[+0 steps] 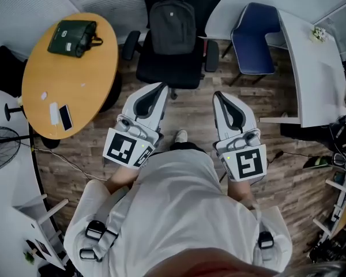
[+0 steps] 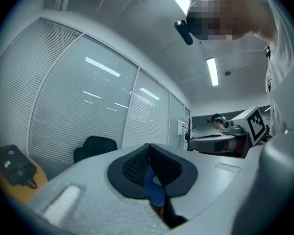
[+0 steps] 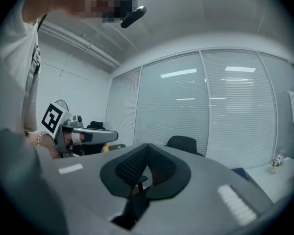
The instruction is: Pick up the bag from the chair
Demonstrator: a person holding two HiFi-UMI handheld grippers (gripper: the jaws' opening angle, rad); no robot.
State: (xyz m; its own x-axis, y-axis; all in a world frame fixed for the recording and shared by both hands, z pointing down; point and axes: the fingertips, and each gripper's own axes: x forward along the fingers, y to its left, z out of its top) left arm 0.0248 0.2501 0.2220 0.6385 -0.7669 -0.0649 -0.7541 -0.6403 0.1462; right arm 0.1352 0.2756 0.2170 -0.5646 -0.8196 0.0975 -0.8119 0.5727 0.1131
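Since the bag [image 1: 172, 25] sits on the black chair [image 1: 167, 68] at twelve o'clock, leaning on its back, I hold both tongs out flat and point them that way. I think this lines me up to reach it. The bag is well apart from my tongs. My left tongs [image 1: 160, 89] are pressed together and hold nothing. My right tongs [image 1: 218, 96] are pressed together too and touch nothing. I must open them before I grab.
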